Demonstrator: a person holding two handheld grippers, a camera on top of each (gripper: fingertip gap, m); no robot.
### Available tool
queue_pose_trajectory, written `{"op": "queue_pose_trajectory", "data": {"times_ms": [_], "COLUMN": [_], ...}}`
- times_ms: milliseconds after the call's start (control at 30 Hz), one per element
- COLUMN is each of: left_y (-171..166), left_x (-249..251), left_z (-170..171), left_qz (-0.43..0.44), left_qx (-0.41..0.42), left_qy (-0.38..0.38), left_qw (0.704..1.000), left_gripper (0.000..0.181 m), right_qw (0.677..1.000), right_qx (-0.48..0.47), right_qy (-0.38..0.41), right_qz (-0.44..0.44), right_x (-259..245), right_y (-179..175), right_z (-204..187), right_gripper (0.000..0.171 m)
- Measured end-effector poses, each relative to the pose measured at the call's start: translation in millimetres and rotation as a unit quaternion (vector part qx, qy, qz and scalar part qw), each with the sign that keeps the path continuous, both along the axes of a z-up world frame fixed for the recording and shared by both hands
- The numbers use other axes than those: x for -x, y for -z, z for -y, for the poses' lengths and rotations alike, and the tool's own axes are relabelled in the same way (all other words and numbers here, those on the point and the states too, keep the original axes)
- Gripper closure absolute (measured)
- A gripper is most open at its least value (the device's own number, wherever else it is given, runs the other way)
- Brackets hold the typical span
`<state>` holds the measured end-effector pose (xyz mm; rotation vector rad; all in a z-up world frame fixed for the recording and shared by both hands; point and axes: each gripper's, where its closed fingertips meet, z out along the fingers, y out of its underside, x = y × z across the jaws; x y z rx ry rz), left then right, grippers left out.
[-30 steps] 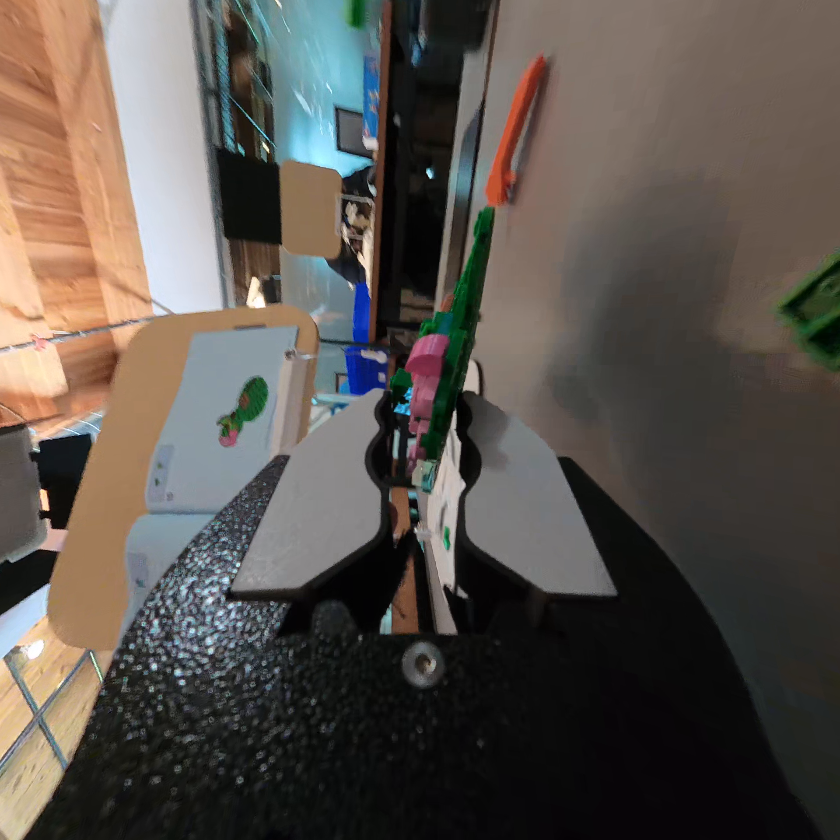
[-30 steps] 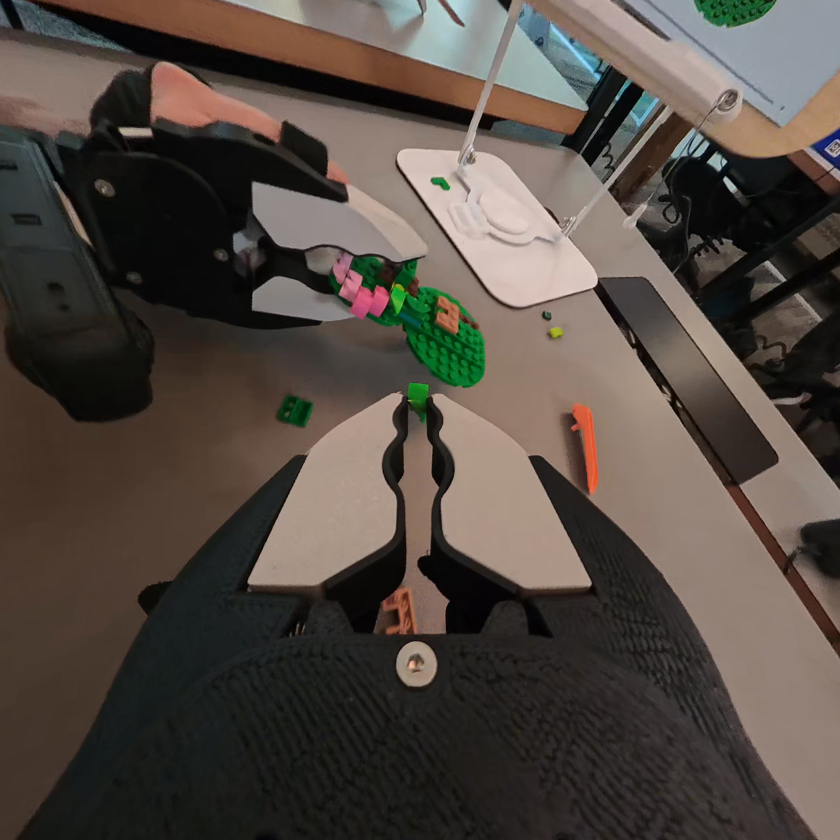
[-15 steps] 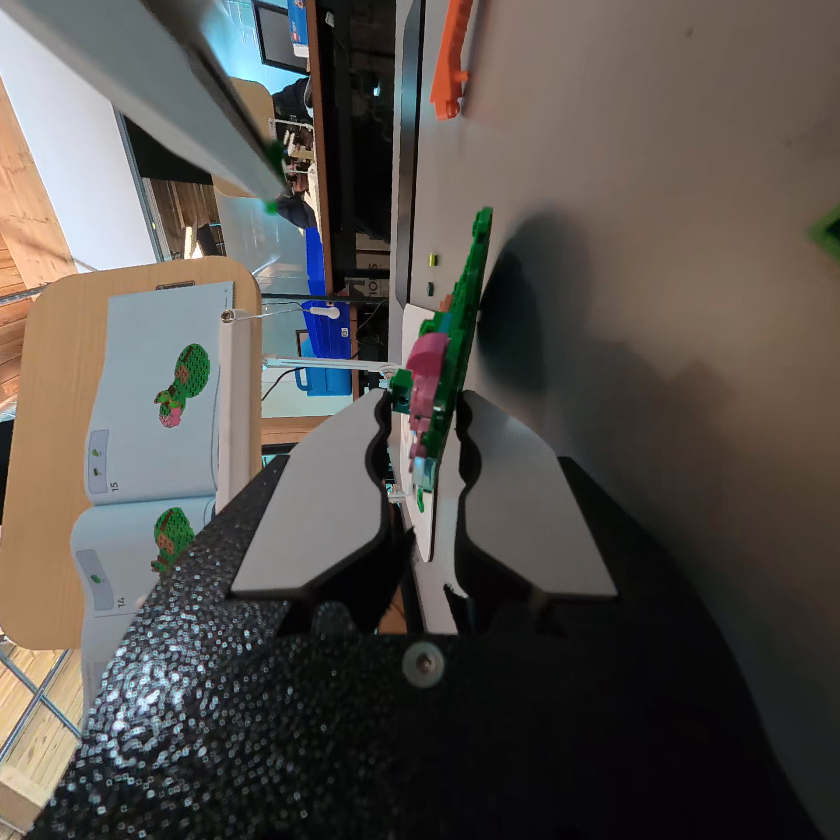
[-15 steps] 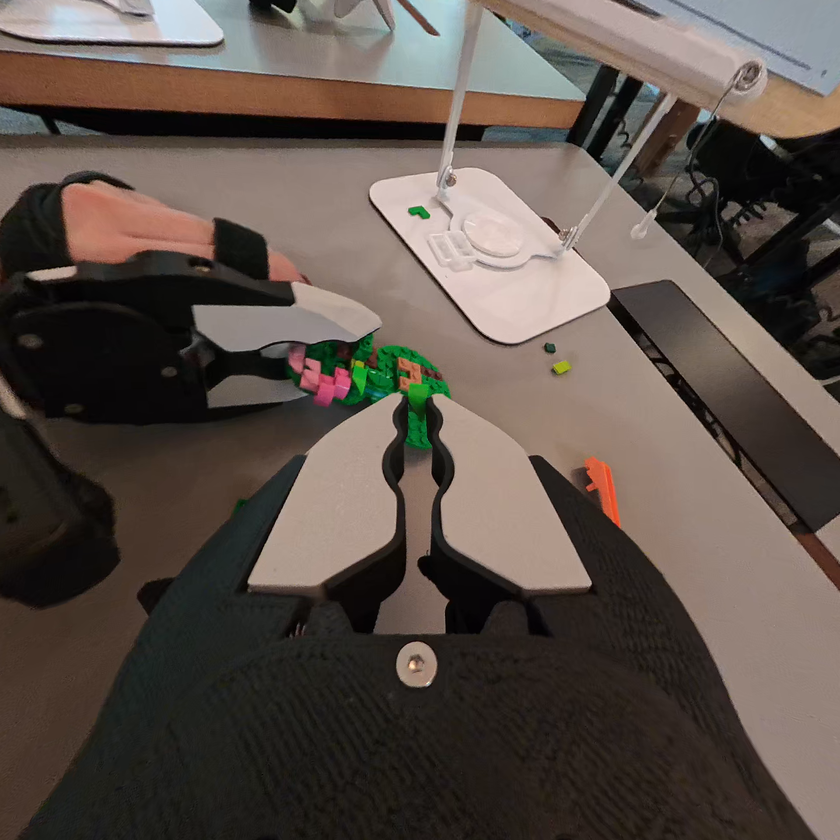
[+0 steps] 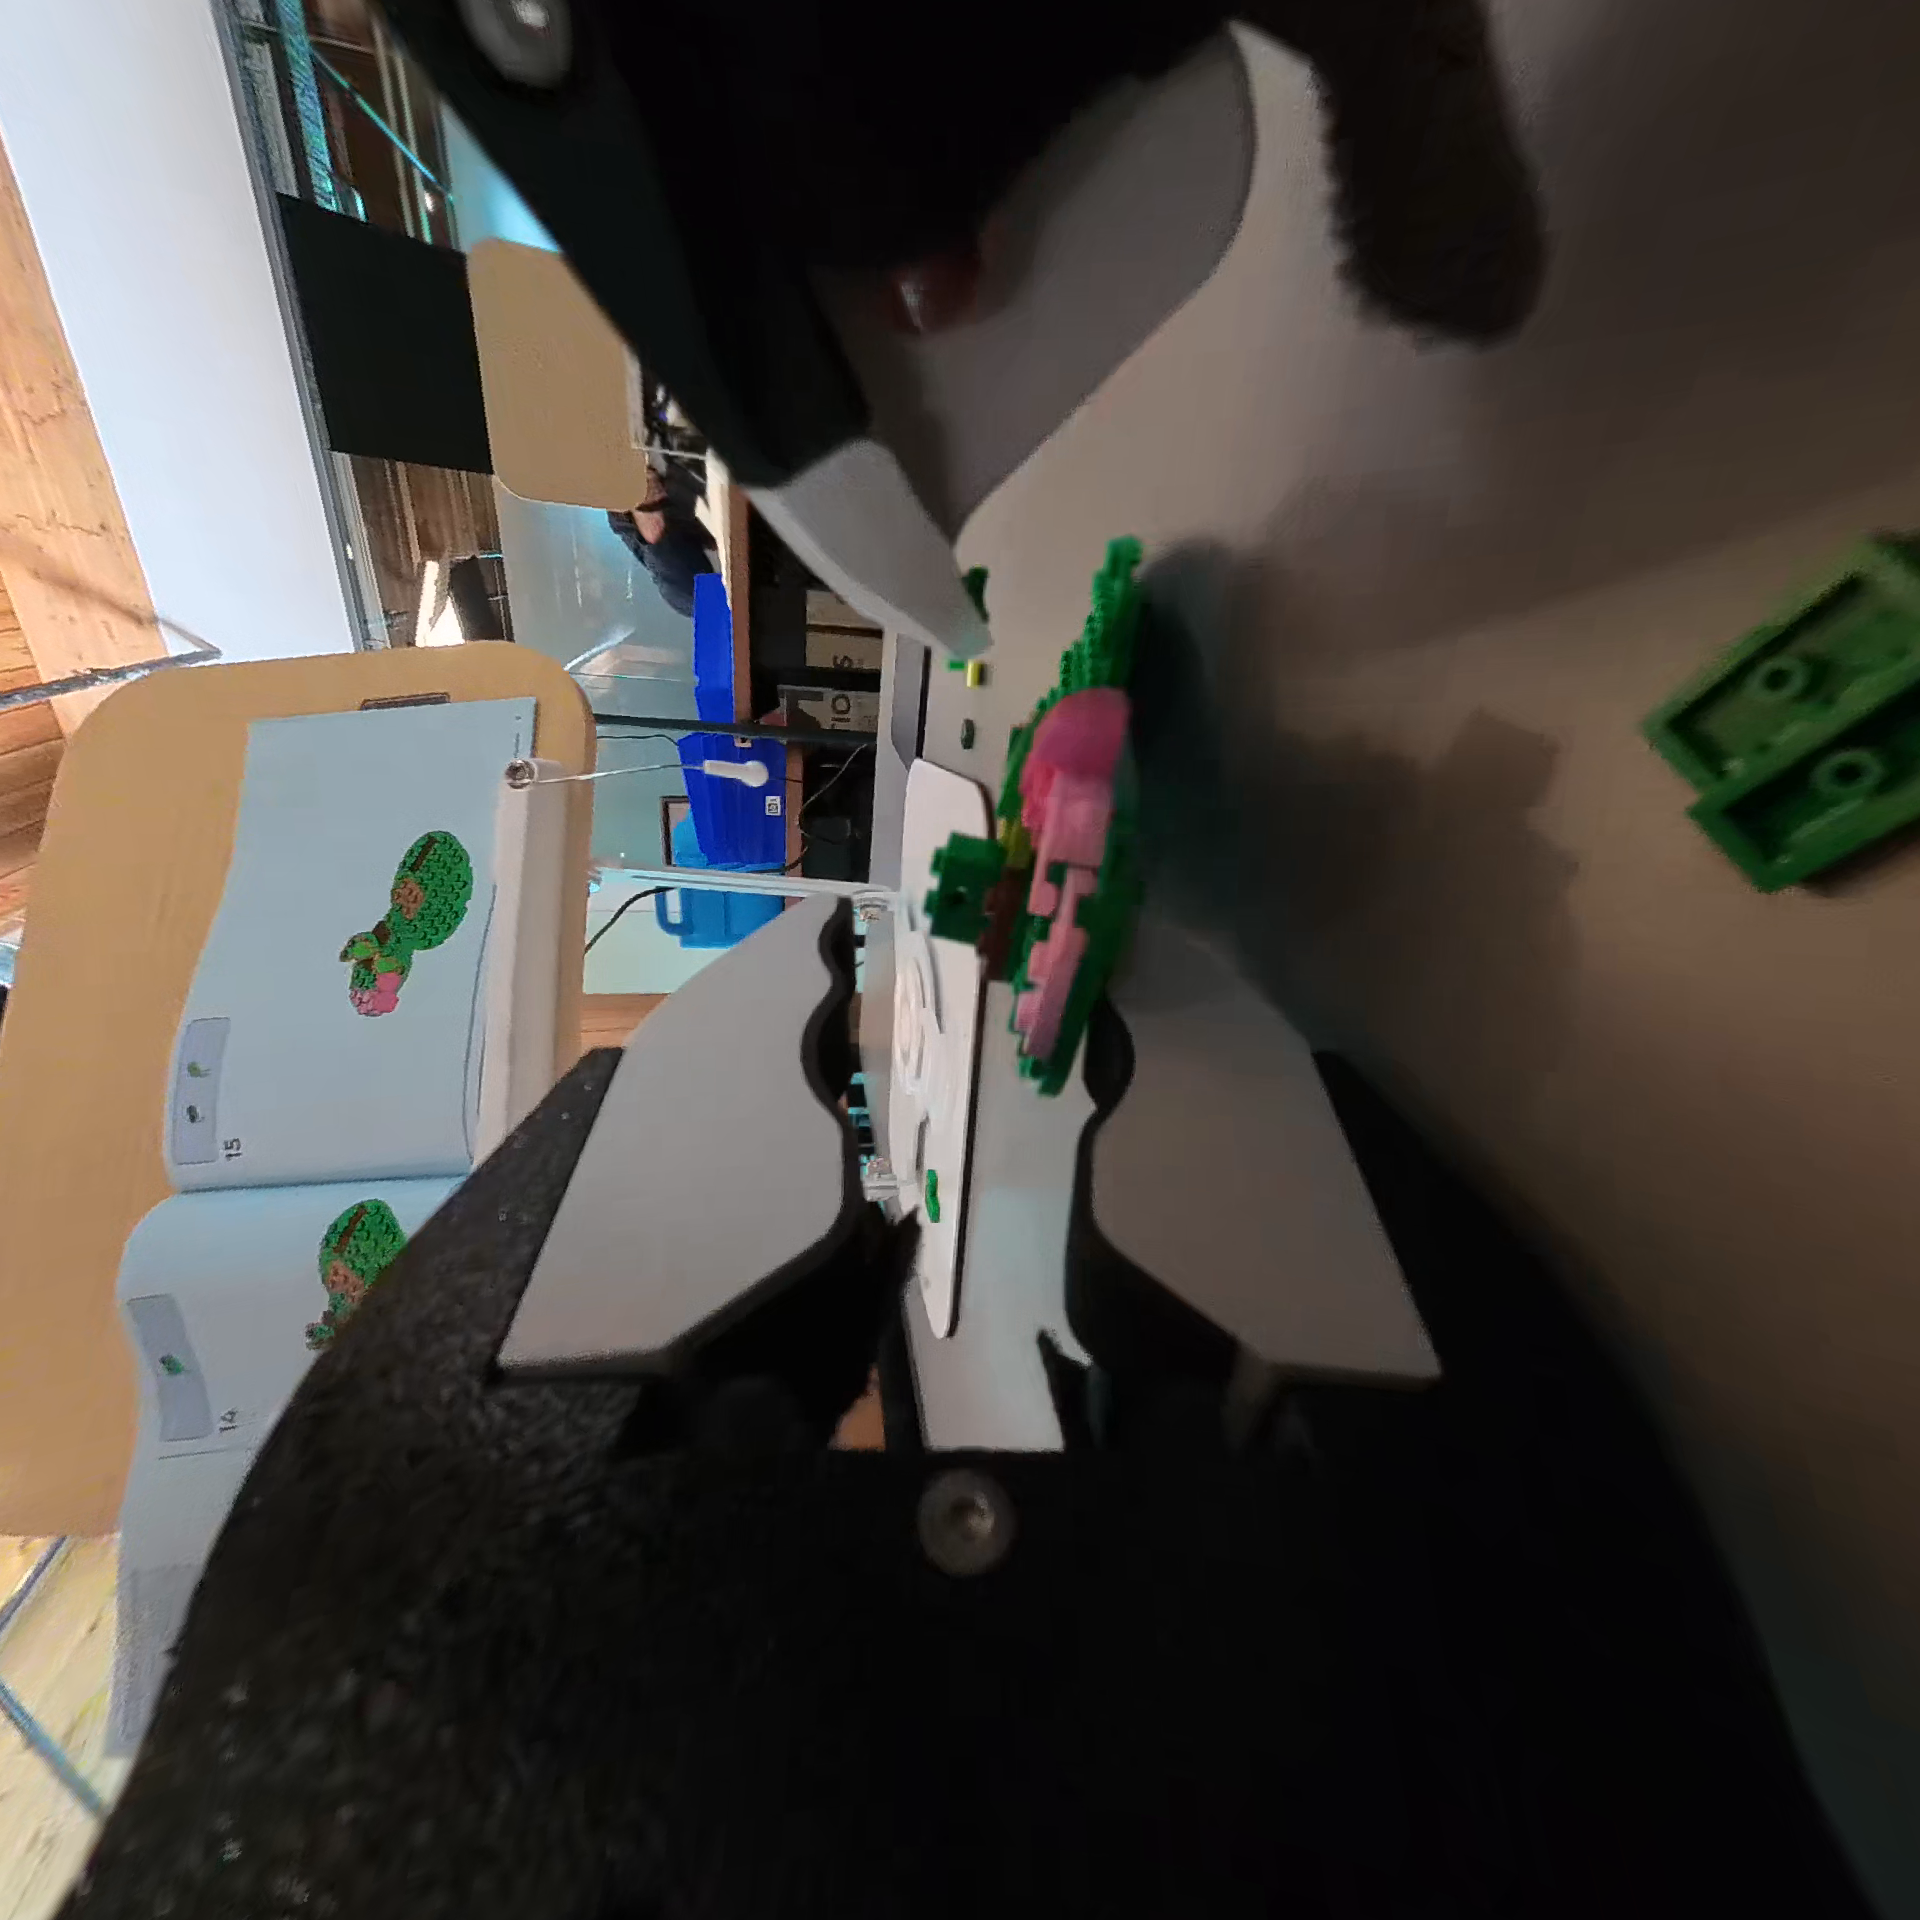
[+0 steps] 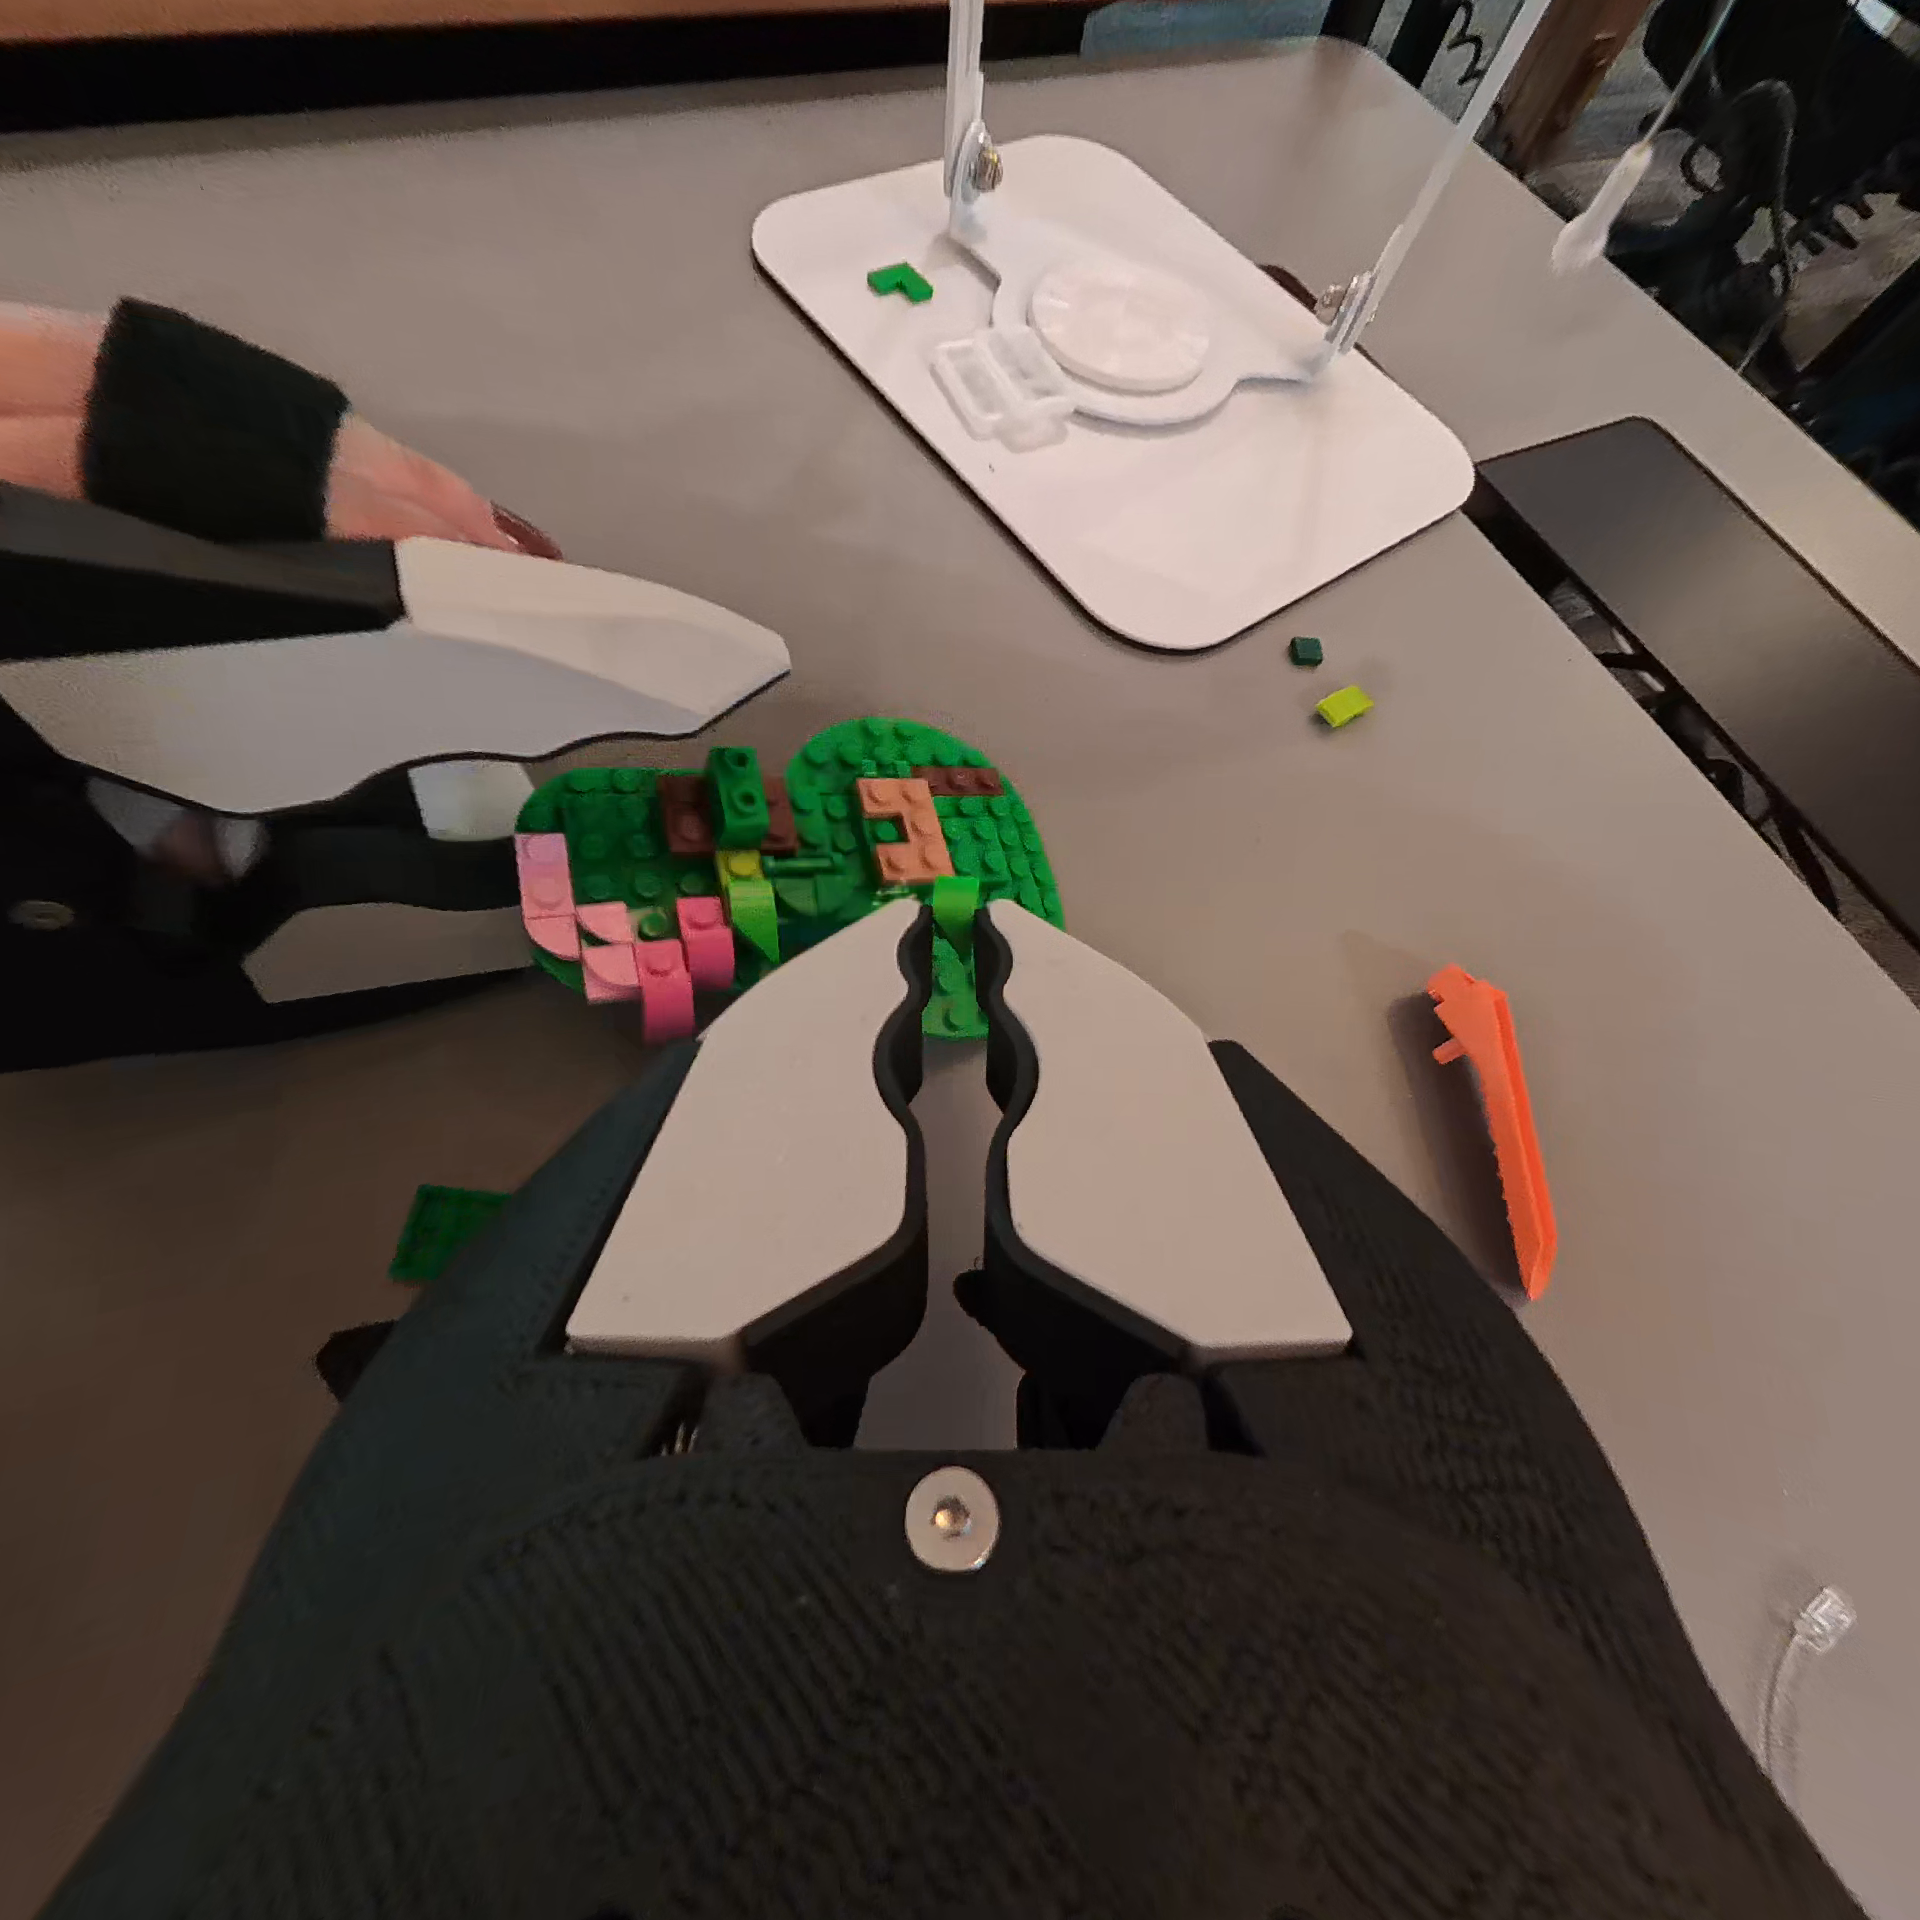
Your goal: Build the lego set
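The lego build [image 6: 623,862], two joined round green plates with pink, brown and tan pieces, lies flat on the grey table. It also shows edge-on in the left wrist view [image 5: 1091,831]. My left gripper [image 5: 966,977] is open, with its jaws either side of the build's pink end; it shows at the left of the right wrist view [image 6: 657,795]. My right gripper [image 6: 954,914] is shut on a small bright green piece [image 6: 954,896] and holds it low over the build's right plate. Its tip also shows in the left wrist view [image 5: 966,613].
A dark green plate [image 6: 442,1231] lies loose near the front left. An orange brick separator [image 6: 1496,1122] lies at the right. A white stand base [image 6: 1195,520] carries a small green piece [image 6: 899,281]. Two tiny pieces [image 6: 1330,686] lie beside it. An open instruction booklet [image 5: 353,935] hangs above.
My left gripper has laid the build flat on the table and opened. My right gripper has moved forward with the green piece to just over the build.
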<state>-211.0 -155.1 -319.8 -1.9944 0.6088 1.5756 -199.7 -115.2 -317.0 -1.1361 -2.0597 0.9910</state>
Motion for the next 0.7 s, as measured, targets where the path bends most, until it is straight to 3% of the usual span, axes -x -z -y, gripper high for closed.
{"op": "queue_pose_trajectory", "data": {"times_ms": [400, 533, 700], "left_y": [-6, -10, -10], "left_x": [0, -2, -5], "left_z": [5, 6, 4], "left_qz": [0.069, 0.073, 0.044], "left_qx": [-0.053, -0.064, -0.051], "left_qy": [0.020, 0.029, 0.040], "left_qw": [0.996, 0.995, 0.997], "left_gripper": [0.139, 0.159, 0.161], "right_qw": [1.000, 1.000, 1.000], "right_qx": [-0.008, -0.014, -0.014], "right_qy": [-0.012, -0.015, -0.016], "right_qz": [0.000, 0.002, 0.002], "right_x": [0, -1, -1], "right_y": [4, 6, 6], "right_z": [2, 3, 3], "right_gripper": [0.165, 0.165, 0.165]}}
